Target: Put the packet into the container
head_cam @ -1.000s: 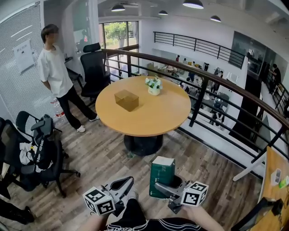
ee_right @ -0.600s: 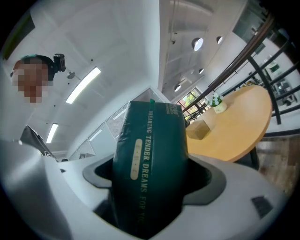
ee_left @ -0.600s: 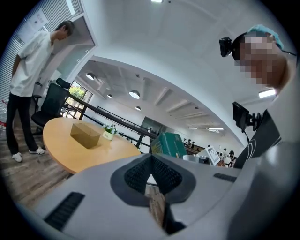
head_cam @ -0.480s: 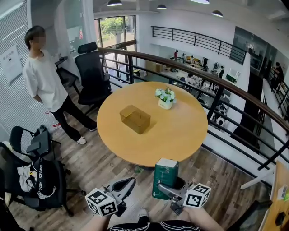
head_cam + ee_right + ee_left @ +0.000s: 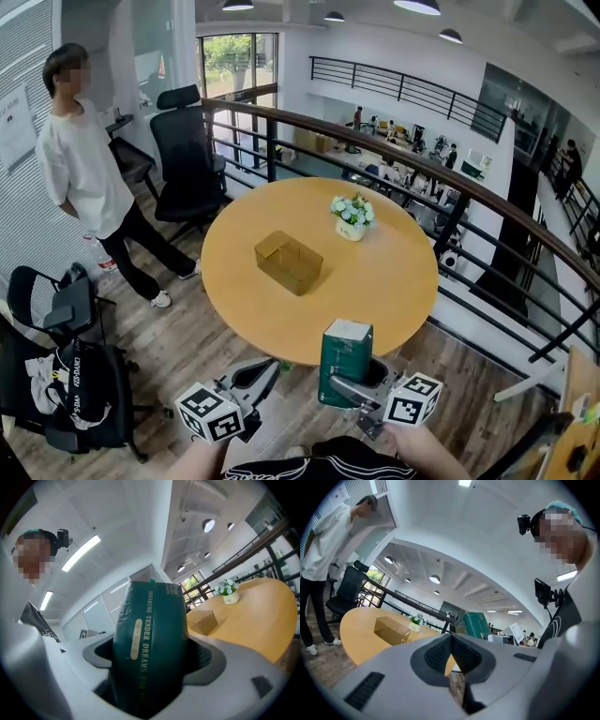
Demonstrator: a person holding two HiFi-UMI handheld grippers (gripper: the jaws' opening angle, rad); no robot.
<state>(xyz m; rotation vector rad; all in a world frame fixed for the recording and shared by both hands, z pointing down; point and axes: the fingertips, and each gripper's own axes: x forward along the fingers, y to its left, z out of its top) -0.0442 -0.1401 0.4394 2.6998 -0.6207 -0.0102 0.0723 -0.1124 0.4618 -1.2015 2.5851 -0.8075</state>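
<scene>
A dark green packet [image 5: 344, 361] stands upright in my right gripper [image 5: 362, 378], which is shut on its lower part, just short of the near edge of the round wooden table [image 5: 375, 281]. In the right gripper view the packet [image 5: 150, 639] fills the space between the jaws. The container [image 5: 289, 262], a translucent amber box with no lid, sits left of the table's middle; it also shows as the container [image 5: 392, 629] and container [image 5: 201, 622]. My left gripper [image 5: 253, 378] hangs shut and holds nothing, to the left of the packet, over the floor.
A small white pot of flowers [image 5: 352, 217] stands on the far side of the table. A person in a white shirt [image 5: 80, 169] stands at the left near a black office chair [image 5: 187, 159]. A dark railing [image 5: 450, 187] curves behind the table. More chairs [image 5: 56, 375] crowd the lower left.
The table and container have drawn nearer and lower in the head view as I walked toward them. The packet stays held in the right gripper; the left stays shut.
</scene>
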